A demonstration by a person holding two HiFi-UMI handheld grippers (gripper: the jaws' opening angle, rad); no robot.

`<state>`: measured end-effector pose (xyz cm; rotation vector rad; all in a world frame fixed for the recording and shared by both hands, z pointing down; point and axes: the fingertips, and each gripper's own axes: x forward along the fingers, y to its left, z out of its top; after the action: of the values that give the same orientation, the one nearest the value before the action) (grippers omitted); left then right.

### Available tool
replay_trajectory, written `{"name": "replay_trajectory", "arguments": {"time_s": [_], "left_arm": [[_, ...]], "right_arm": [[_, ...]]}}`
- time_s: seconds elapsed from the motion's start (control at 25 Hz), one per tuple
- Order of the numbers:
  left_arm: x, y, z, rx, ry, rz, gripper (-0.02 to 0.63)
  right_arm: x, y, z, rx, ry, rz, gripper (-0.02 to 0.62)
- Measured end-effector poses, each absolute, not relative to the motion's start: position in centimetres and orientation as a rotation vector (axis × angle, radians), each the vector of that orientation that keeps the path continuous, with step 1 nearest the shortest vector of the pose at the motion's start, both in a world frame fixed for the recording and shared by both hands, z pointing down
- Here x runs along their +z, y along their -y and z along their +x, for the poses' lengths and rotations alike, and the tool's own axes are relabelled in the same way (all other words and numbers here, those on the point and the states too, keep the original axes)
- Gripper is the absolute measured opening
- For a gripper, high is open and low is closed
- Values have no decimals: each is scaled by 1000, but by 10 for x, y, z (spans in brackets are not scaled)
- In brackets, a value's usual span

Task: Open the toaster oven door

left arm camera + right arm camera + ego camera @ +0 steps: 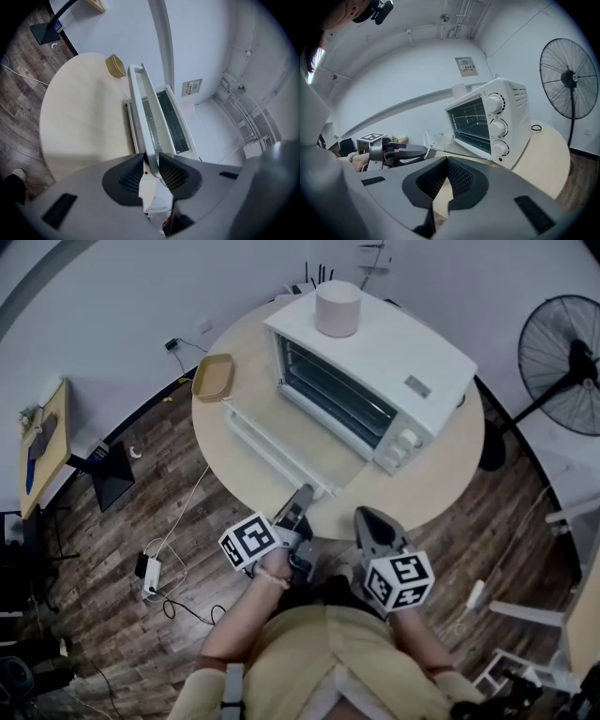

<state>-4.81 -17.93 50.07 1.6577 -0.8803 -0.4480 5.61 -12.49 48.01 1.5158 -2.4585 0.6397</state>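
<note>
A dark, streaky plank floor (122,493) and plain pale walls (141,296) fill the frame, and at its centre stands a round surface (441,474) of smooth light wood. On the upper right part of that surface sits a boxy white toaster oven (394,357) with a glossy shell, a wire rack in its cavity and three round knobs (497,126) stacked down its right side. At the far right edge a black pedestal fan (567,352) with a wire cage stands on the floor. The oven door (281,442), glass in a white frame, is open and lies nearly flat over the surface, toward the lower left. A matte pink cylinder (337,307) rests on the oven's top, and a shallow tan tray (213,378) with rounded corners lies at the surface's left rim. The left tool (298,502) has its ribbed dark pads clamped on the door's white bar handle (145,117). The right tool (370,521) hangs just off the surface's lower edge, its jaws together on nothing.
</note>
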Motion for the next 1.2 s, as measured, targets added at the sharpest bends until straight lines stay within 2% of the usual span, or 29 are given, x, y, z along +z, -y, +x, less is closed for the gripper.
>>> {"name": "replay_trajectory", "arguments": {"time_s": [1.2], "left_arm": [[583,162,-66,-327,964,1493,77]], "right_arm": [[507,119,59,690,2405,1507,3]]}}
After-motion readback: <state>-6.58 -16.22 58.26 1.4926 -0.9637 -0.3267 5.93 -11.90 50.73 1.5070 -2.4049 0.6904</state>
